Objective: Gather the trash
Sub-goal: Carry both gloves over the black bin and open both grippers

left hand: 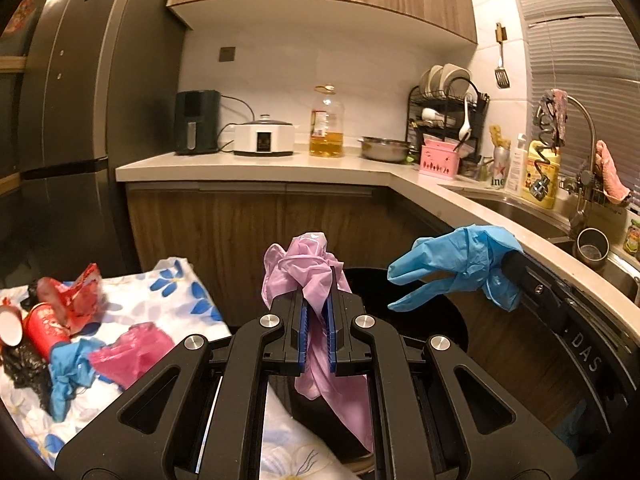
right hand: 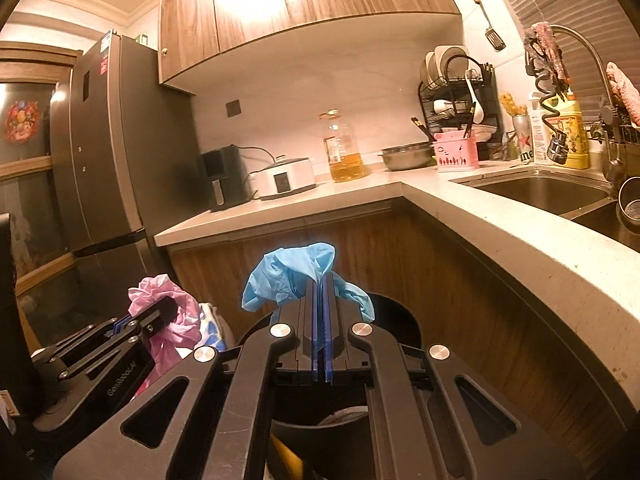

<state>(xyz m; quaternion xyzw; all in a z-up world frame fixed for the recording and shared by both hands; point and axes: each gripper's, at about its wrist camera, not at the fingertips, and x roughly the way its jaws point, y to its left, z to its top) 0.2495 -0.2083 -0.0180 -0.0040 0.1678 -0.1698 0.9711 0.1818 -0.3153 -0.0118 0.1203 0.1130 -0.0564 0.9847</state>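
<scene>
floral cloth [left hand: 180, 280]: red paper cup [left hand: 44, 330], wrappers | left hand-held gripper [left hand: 318, 308]: pinching pink glove [left hand: 304, 264] over black bin [left hand: 420, 300] | right hand-held gripper [right hand: 320, 292]: pinching blue glove [right hand: 288, 276] above same bin

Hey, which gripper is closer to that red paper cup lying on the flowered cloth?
Left. The left gripper, shut on a pink glove, sits just right of the red paper cup. The right gripper, holding a blue glove, is farther right, beyond the black bin.

Left hand-held gripper [left hand: 318, 304] clamps pink glove [left hand: 308, 264] over bin [left hand: 440, 320].
</scene>
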